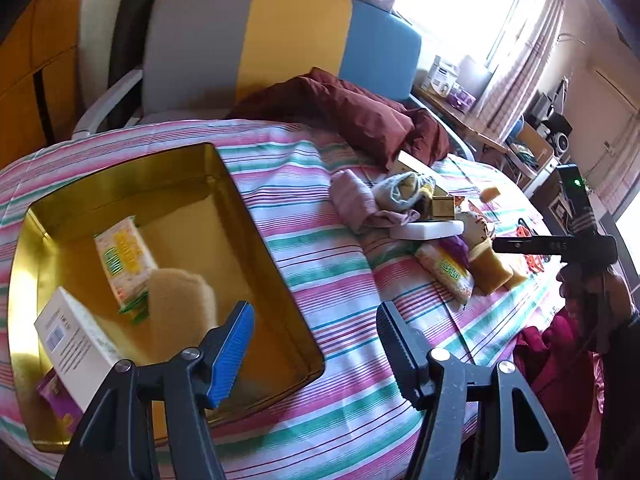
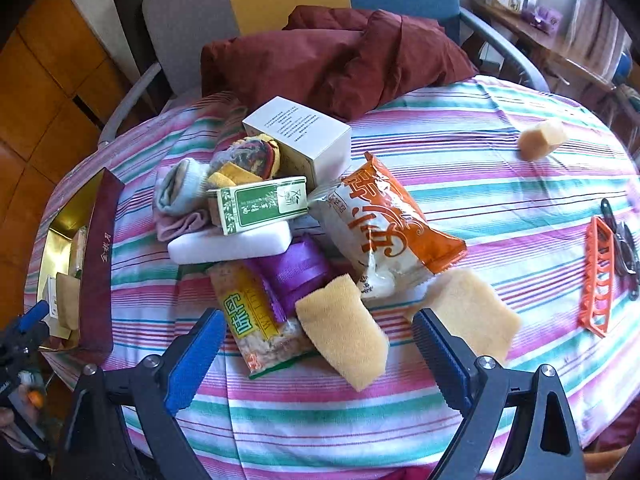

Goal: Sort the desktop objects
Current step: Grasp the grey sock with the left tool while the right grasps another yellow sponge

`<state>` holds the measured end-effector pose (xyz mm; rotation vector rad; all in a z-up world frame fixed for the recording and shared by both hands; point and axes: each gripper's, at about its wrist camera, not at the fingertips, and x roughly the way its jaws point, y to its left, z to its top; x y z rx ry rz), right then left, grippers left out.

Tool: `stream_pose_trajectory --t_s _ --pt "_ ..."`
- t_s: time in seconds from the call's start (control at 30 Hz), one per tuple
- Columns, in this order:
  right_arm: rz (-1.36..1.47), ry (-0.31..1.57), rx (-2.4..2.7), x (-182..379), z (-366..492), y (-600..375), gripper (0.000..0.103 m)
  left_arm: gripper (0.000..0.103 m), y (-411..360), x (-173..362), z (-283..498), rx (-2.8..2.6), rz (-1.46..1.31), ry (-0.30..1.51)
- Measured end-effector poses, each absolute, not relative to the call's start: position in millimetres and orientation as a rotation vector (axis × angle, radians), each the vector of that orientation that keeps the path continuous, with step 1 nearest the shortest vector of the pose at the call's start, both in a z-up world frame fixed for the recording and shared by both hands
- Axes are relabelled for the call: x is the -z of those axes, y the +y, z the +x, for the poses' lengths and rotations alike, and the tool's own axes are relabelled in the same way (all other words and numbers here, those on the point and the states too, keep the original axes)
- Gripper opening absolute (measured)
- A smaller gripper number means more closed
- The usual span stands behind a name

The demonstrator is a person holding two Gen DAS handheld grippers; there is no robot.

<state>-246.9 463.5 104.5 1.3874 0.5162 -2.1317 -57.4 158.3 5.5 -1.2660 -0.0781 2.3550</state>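
Left gripper [image 1: 316, 336] held with jaws apart above the gold rectangular tin [image 1: 256, 216]; a tan sponge [image 1: 180, 312], possibly airborne, is blurred inside. Right gripper [image 2: 320, 344] likewise spread, empty, over a yellow sponge wedge [image 2: 344, 328] beside the pile.

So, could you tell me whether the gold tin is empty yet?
Not empty. The gold tin is open and holds a snack packet, a yellow sponge and a white box.
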Motion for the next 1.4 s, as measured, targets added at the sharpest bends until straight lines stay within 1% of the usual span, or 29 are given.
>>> stream_pose_trajectory --t_s 0.13,0.2,0.27,0.33,0.37,0.4,0.43,0.57,0.67,0.8,0.9,1.0,1.13,1.3,1.4 --pt "1.435 0.544 2.128 -92.0 -254.0 459.1 0.093 0.064 171.5 -7.0 -62.0 -2.337 -1.262 -0.053" --pt "1.466 0.55 2.121 -85.6 -255.8 459.2 0.087 0.064 177.9 -6.5 -65.1 -2.329 -1.262 -0.037" --pt "1.488 0.57 2.115 -79.9 -256.8 458.2 0.074 0.064 184.7 -5.7 -68.7 -2.32 -1.262 -0.018" --pt "1.518 0.617 2.114 -73.0 -256.9 455.8 0.068 0.064 190.7 -4.7 -72.6 -2.312 -1.262 -0.005" --pt "1.528 0.632 2.114 -70.3 -256.7 455.1 0.062 0.064 193.9 -4.4 -74.3 -2.307 -1.26 0.002" --pt "1.536 0.642 2.115 -68.0 -256.3 454.2 0.058 0.064 196.2 -4.5 -75.4 -2.304 -1.258 0.006" --pt "1.539 0.644 2.117 -67.1 -256.5 454.4 0.05 0.064 200.1 -4.4 -77.5 -2.299 -1.256 0.016" --pt "1.533 0.621 2.132 -68.8 -257.2 458.0 0.044 0.064 214.1 -4.7 -86.3 -2.285 -1.243 0.05" --pt "1.512 0.584 2.137 -72.8 -256.8 460.8 0.042 0.064 227.0 -6.9 -94.7 -2.281 -1.22 0.085" --pt "1.459 0.487 2.119 -82.2 -252.1 463.9 0.042 0.063 246.7 -10.9 -108.7 -2.263 -1.183 0.139" --pt "1.453 0.452 2.109 -85.5 -252.9 467.7 0.042 0.063 263.7 -10.5 -122.0 -2.236 -1.162 0.172" --pt "1.462 0.449 2.097 -84.5 -252.7 469.9 0.042 0.063 281.7 -7.6 -136.5 -2.225 -1.159 0.222" --pt "1.469 0.489 2.09 -79.7 -252.5 457.7 0.042 0.063 307.2 -3.9 -153.0 -2.194 -1.142 0.294" --pt "1.464 0.492 2.091 -78.1 -255.5 452.4 0.042 0.063 333.1 11.6 -170.6 -2.15 -1.163 0.375" --pt "1.463 0.484 2.091 -77.7 -257.9 452.2 0.043 0.063 340.0 20.0 -179.6 -2.133 -1.183 0.37"
